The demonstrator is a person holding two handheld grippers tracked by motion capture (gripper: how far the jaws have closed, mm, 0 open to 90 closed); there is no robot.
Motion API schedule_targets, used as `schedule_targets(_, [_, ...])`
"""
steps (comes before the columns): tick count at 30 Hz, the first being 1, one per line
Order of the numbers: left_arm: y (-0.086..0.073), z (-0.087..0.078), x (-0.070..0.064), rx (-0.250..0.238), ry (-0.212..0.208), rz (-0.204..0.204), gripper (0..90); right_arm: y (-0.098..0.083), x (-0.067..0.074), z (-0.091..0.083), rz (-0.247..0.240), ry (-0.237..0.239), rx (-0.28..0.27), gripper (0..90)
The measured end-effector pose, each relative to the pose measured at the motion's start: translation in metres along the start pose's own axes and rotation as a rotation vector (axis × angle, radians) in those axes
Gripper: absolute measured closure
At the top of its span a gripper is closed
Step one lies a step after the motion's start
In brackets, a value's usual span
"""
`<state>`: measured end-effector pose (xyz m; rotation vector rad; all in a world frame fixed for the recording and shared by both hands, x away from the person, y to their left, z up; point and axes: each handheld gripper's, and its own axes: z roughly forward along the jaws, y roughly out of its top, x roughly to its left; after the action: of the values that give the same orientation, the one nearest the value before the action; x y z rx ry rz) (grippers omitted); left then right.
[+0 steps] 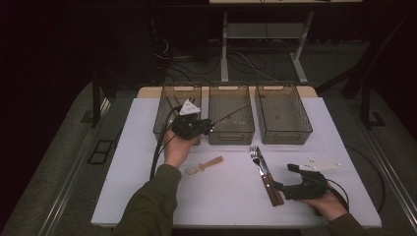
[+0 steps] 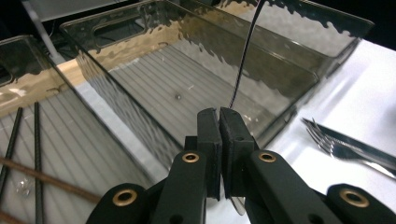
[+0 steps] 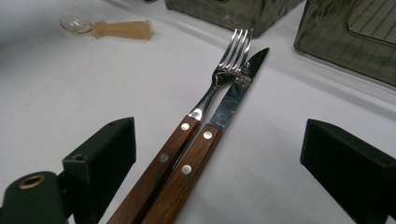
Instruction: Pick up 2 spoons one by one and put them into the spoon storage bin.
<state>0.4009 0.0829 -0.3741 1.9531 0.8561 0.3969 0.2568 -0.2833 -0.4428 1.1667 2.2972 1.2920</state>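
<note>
The left hand-held gripper (image 1: pixel 209 127) is pinched shut on a thin black chopstick (image 2: pixel 245 60), which slants up from its pads (image 2: pixel 209 135) over the middle tray (image 1: pixel 231 132). The right hand-held gripper (image 3: pixel 217 158) rests on the bench (image 1: pixel 147 147) with its jaws spread wide and nothing between the pads; the wooden handles of a fork (image 3: pixel 212 93) and a knife (image 3: pixel 233 98) lie on the cloth between the jaws, apart from both pads.

The bench is covered by a plain white sheet, smooth and matte. Three smoky translucent plastic trays stand in a row along its far edge, each rectangular with a ribbed floor and cut-out handles; the left tray (image 1: pixel 162 118) holds more dark sticks, and the right tray (image 1: pixel 302 125) stands just beside the middle one. Fork and knife lie side by side, touching, shiny steel with riveted reddish-brown wood handles. A small spoon (image 1: pixel 204 165) with a pale tan handle and clear bowl lies near the left hand (image 1: pixel 177 150). The room beyond is dark, with grey carpet, table legs and loose cables on the floor
</note>
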Motion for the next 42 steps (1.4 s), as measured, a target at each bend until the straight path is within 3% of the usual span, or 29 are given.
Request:
schedule_targets(6, [0.015, 0.017, 0.003, 0.023, 0.03, 0.0, 88.0, 0.0, 0.0, -0.001, 0.003, 0.001, -0.003, 10.1])
schedule_targets(12, [0.024, 0.032, 0.004, 0.071, 0.076, 0.027, 88.0, 0.0, 0.0, -0.002, 0.001, 0.004, -0.006, 10.1])
schedule_targets(21, [0.022, 0.047, 0.009, 0.121, 0.114, -0.005, 88.0, 0.001, 0.0, -0.002, 0.001, 0.007, -0.007, 10.1])
schedule_targets(27, [0.019, 0.054, 0.007, 0.167, 0.133, 0.011, 88.0, 0.001, 0.0, -0.002, 0.0, 0.007, -0.009, 10.1])
schedule_targets(31, [0.017, 0.056, 0.007, 0.176, 0.131, -0.003, 87.1, 0.001, 0.0, -0.002, 0.001, 0.005, -0.008, 10.1])
schedule_targets(36, [0.018, 0.057, 0.004, 0.145, 0.133, -0.008, 72.6, 0.001, 0.0, -0.002, -0.001, 0.007, -0.01, 10.1])
schedule_targets(42, [0.02, 0.05, 0.003, 0.128, 0.084, 0.0, 58.5, 0.001, 0.0, -0.002, 0.0, 0.007, -0.009, 10.1])
